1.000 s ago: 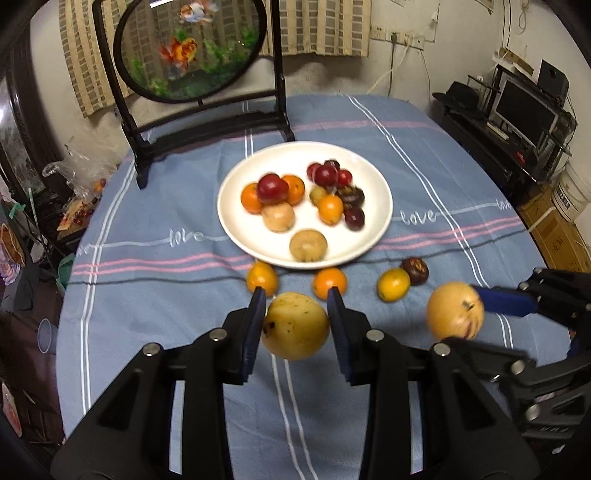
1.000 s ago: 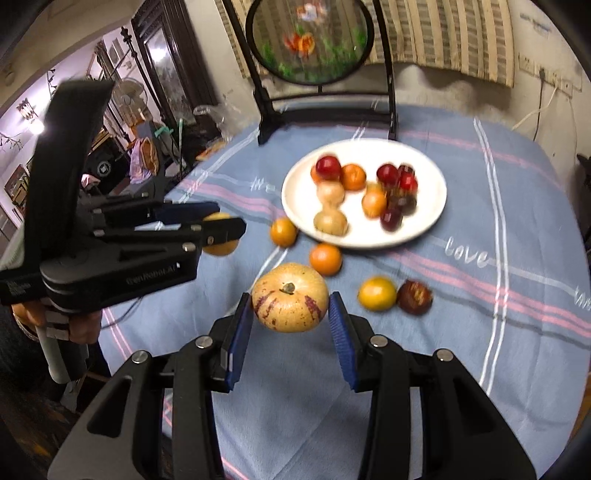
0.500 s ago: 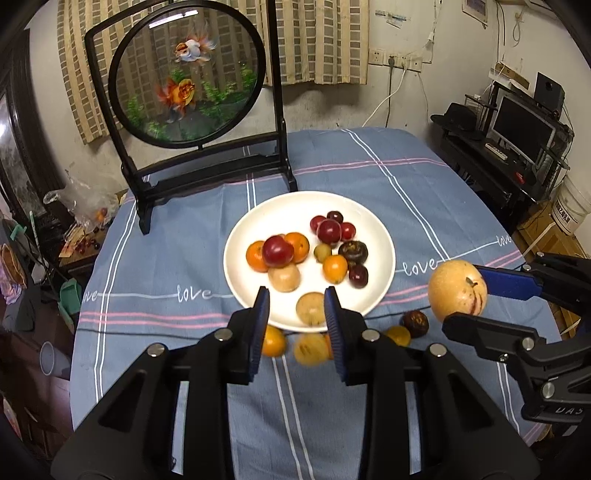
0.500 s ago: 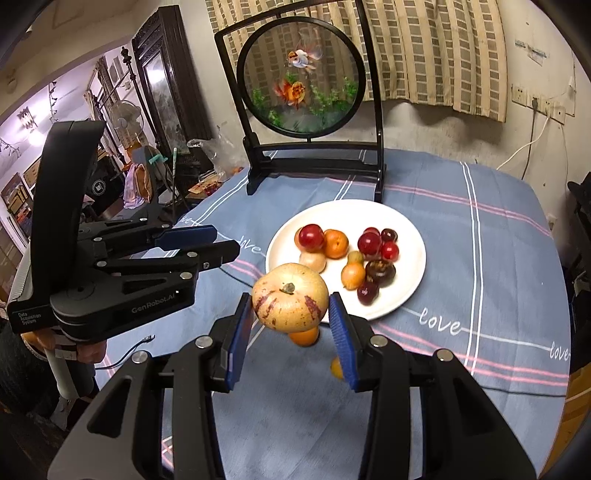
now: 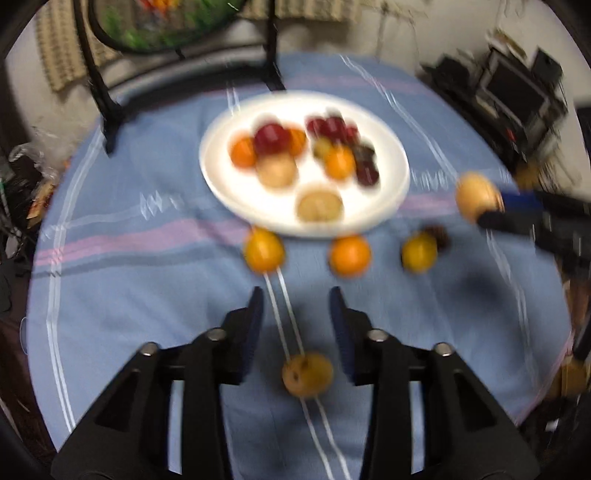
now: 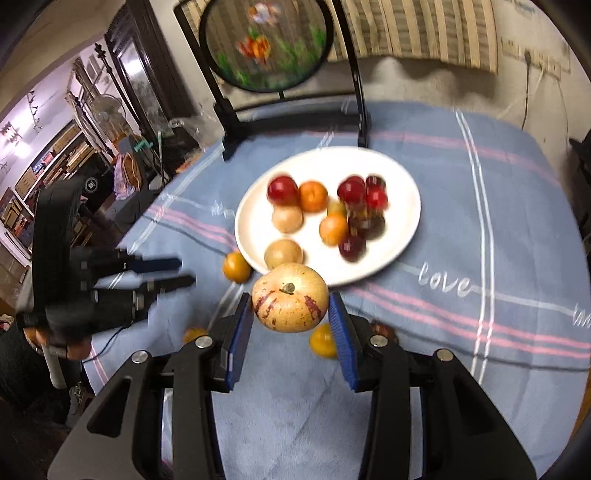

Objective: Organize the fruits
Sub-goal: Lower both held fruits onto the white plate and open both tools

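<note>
Left wrist view, blurred: the left gripper [image 5: 296,301] hangs over the blue striped tablecloth [image 5: 140,302] with its jaws parted and nothing between them. A yellow fruit [image 5: 307,373] lies on the cloth below the fingers. The white plate [image 5: 236,192] of mixed fruit sits ahead, with an orange [image 5: 349,255] just before its near rim.

Right wrist view: the right gripper [image 6: 291,312] is raised and closed on a tan streaked fruit [image 6: 290,297], near the plate's front rim. A round goldfish screen [image 6: 266,46] stands behind; striped curtains [image 6: 424,33] hang on the wall.
</note>
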Action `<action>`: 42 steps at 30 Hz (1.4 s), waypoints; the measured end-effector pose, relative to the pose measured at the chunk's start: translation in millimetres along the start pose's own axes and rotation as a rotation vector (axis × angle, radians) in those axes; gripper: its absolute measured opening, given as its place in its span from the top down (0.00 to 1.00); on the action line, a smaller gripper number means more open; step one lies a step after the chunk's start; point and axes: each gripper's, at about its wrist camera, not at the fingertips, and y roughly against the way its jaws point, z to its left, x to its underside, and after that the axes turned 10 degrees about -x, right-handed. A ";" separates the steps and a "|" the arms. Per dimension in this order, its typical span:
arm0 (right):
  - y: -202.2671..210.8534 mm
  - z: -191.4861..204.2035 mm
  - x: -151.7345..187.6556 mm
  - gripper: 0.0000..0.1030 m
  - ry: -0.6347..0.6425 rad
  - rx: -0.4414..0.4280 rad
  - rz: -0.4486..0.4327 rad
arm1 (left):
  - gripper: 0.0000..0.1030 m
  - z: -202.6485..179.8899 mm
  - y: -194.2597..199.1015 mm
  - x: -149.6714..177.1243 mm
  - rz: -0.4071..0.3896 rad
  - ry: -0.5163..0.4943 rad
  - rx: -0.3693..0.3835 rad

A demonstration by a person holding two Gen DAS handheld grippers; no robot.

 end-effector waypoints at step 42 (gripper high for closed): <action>-86.5 -33.6 -106.0 0.57 0.052 0.119 0.065 | 0.61 21.7 -24.3 -149.0 -0.109 0.119 0.006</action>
